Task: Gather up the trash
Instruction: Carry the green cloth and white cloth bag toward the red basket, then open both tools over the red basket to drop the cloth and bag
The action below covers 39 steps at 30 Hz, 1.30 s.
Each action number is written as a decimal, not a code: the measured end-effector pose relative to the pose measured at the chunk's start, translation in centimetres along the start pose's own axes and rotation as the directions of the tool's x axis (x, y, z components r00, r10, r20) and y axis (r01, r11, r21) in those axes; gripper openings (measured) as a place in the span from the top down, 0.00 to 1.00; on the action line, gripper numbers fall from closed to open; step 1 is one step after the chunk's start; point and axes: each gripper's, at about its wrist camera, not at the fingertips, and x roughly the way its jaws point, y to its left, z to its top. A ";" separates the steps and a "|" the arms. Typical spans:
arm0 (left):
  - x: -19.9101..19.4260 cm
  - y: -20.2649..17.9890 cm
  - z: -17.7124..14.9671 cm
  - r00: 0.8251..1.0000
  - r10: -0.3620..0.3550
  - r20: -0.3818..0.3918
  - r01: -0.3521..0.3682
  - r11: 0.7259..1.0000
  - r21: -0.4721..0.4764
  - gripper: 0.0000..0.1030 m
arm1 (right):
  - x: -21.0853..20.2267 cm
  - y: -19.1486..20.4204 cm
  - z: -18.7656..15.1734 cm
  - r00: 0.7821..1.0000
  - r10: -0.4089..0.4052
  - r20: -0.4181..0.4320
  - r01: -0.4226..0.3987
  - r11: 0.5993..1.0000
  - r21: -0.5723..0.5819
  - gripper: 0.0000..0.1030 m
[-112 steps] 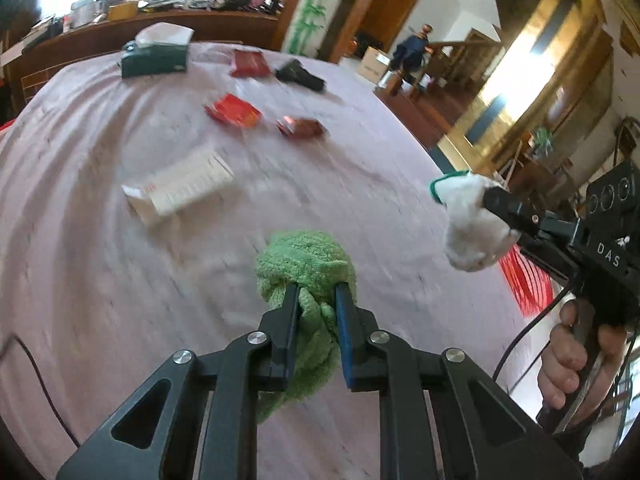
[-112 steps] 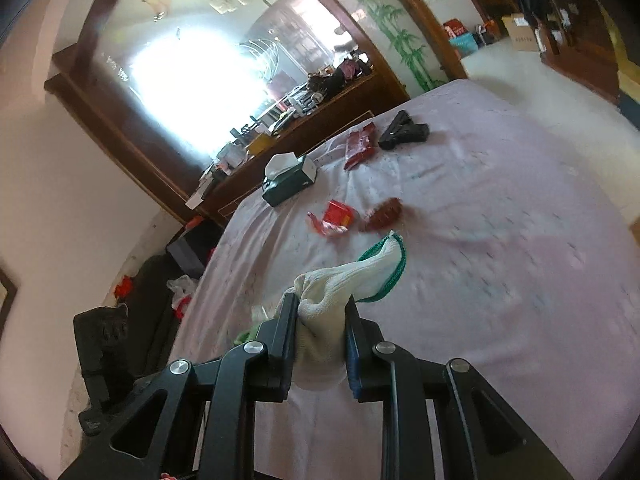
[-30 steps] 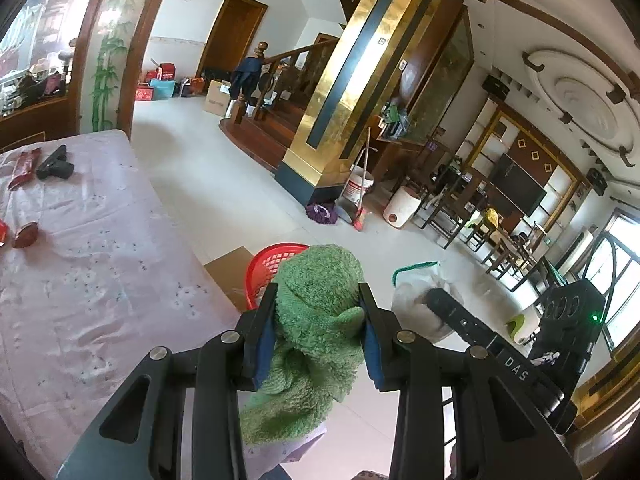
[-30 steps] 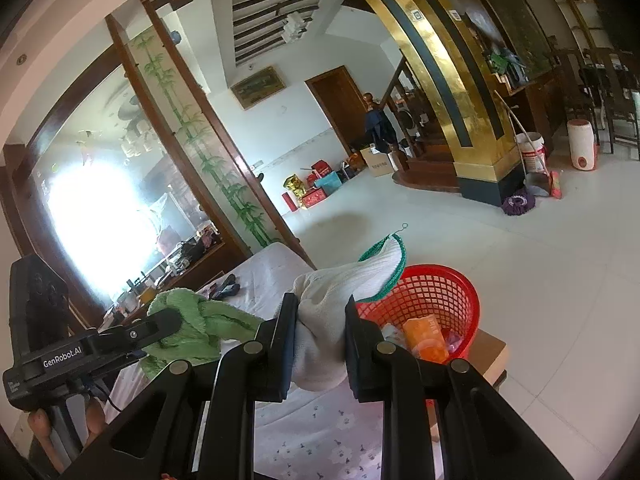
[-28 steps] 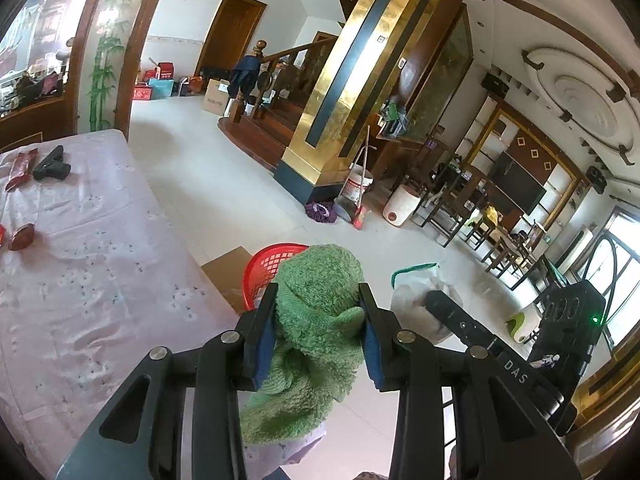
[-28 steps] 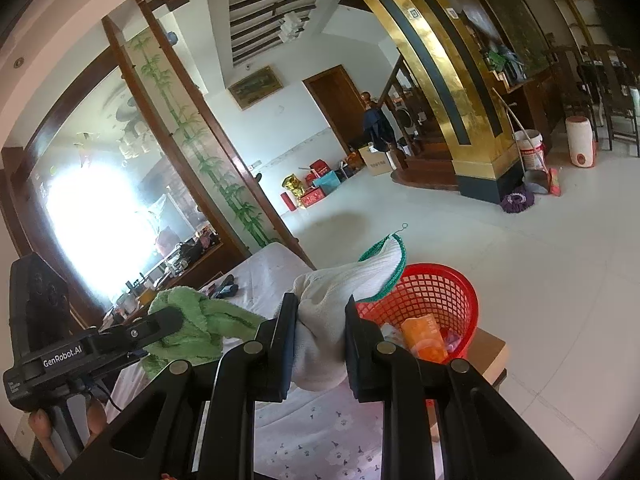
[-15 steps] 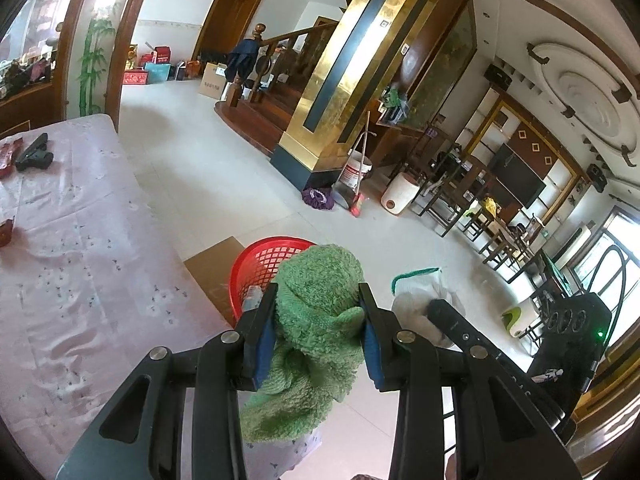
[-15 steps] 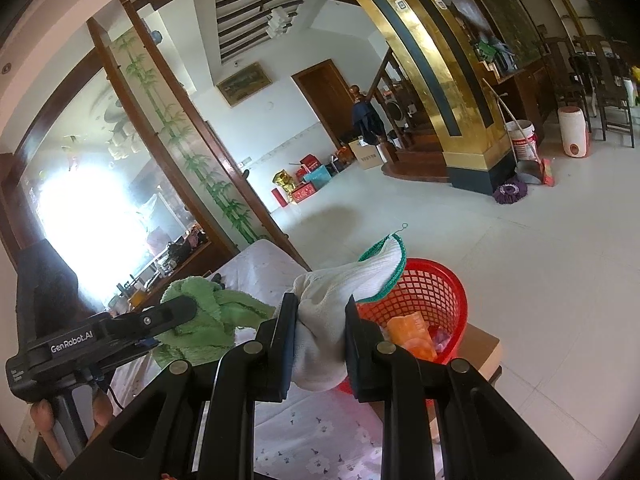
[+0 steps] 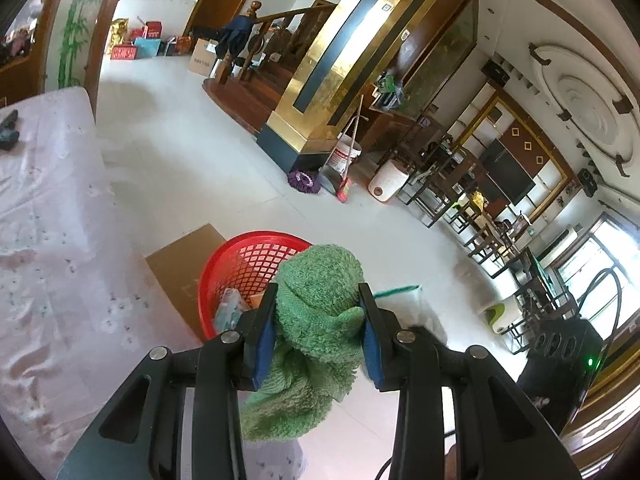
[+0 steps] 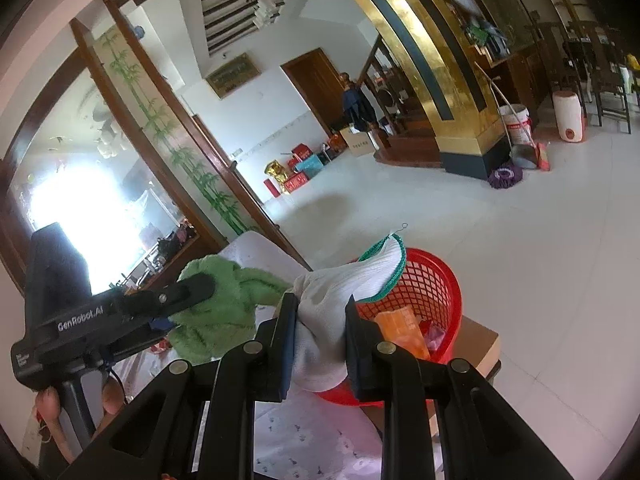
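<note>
My left gripper (image 9: 318,300) is shut on a bunched green towel (image 9: 316,312), held just this side of a red mesh basket (image 9: 248,256). The basket (image 10: 436,280) stands on a brown cardboard box (image 9: 180,264) beside the table and holds an orange packet (image 10: 400,328) and other wrappers. My right gripper (image 10: 322,306) is shut on a white cloth with a green edge (image 10: 344,284), raised over the basket's near rim. In the right wrist view the left gripper (image 10: 200,282) with the green towel (image 10: 224,304) sits to the left, above the table.
A table with a pale pink flowered cloth (image 9: 44,216) fills the left, with a dark object (image 9: 8,136) at its far end. Beyond lie a white tiled floor (image 9: 192,160), a gold pillar (image 9: 340,60), a bucket with a broom (image 9: 344,152) and dark chairs (image 9: 472,208).
Both grippers have moved forward and down toward the red basket, which now looks larger and closer. Each cloth stays gripped as before.
</note>
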 end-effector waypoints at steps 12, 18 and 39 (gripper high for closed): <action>5.2 1.2 1.1 0.999 -0.004 -0.033 0.004 1.000 -0.020 0.65 | 3.9 -1.9 -0.5 0.996 -0.062 -0.056 0.062 0.998 -0.005 0.78; 8.1 2.1 0.6 0.995 -0.006 -0.101 0.001 0.999 -0.043 0.65 | 5.5 -2.4 -0.9 0.994 -0.078 -0.081 0.079 0.997 0.006 0.78; -0.6 3.1 0.1 0.998 0.058 0.025 -0.056 0.995 -0.081 0.28 | 3.4 0.3 -1.6 0.997 -0.065 -0.034 0.065 0.998 -0.023 0.33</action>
